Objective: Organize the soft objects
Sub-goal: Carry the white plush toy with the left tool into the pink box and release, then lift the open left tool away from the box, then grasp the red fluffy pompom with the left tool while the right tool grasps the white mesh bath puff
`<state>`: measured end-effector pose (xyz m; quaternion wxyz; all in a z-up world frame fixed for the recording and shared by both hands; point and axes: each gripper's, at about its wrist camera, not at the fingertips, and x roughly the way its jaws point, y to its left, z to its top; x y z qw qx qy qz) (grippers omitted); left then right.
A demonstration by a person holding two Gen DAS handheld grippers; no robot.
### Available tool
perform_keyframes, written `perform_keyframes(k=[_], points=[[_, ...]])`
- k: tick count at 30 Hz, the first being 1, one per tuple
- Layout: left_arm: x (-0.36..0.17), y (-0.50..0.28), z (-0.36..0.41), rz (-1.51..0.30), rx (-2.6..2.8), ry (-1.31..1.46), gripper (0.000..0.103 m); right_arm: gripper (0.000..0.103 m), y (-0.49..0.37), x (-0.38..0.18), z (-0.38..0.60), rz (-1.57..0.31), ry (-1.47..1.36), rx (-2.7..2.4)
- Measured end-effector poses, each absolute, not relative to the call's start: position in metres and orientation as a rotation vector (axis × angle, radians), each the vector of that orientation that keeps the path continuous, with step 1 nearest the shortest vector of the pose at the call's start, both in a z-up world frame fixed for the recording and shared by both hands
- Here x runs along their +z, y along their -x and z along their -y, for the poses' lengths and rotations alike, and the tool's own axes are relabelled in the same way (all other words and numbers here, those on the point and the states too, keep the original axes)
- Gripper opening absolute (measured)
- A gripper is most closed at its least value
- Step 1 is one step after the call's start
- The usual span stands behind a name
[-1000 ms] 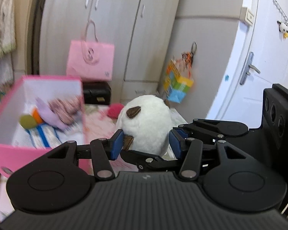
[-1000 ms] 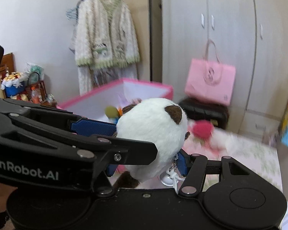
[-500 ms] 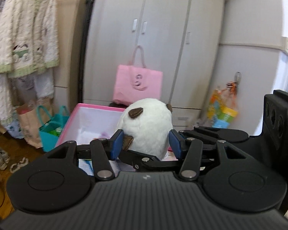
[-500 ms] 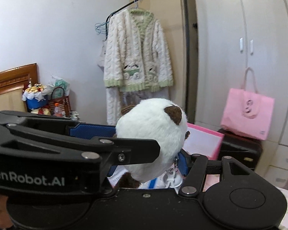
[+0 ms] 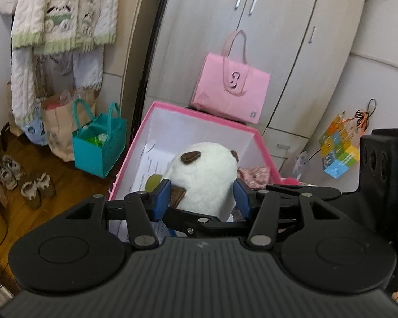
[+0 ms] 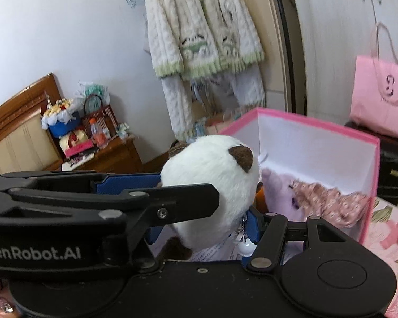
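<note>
A white plush toy with brown ears is squeezed between both grippers at once. My left gripper is shut on its sides, blue pads pressing in. My right gripper is shut on the same plush toy, crossing the left one. The toy hangs over the open pink storage box, which also shows in the right wrist view. Inside the box lie a floral fabric piece, a lilac plush, a green ball and printed paper.
A pink handbag stands behind the box against the grey wardrobe. A teal bag and shoes sit on the wooden floor at left. A knitted cardigan hangs above. A floral bedspread lies at right.
Both grippers have carried the plush toy from the bed side to above the pink box and tilted down, so the box interior shows under the toy.
</note>
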<state>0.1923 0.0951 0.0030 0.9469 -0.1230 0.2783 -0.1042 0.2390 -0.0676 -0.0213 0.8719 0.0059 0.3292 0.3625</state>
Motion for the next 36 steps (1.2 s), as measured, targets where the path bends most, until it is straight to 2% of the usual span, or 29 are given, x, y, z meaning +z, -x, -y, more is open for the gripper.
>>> perform_keyframes(k=[11, 15, 28, 36], points=[[0.004, -0.178, -0.09, -0.531, -0.074, 0.152, 0.057, 0.068, -0.227, -0.014, 0.074, -0.695, 0.043, 0.763], [0.015, -0.158, -0.089, -0.483, -0.065, 0.127, 0.059, 0.068, -0.211, -0.008, 0.105, -0.691, -0.027, 0.798], [0.05, -0.082, -0.058, -0.383, -0.212, 0.037, 0.061, 0.068, -0.131, 0.022, 0.209, -0.587, 0.008, 0.703], [0.048, -0.066, -0.013, -0.368, -0.363, 0.005, 0.062, 0.069, -0.095, 0.012, 0.277, -0.53, 0.016, 0.558]])
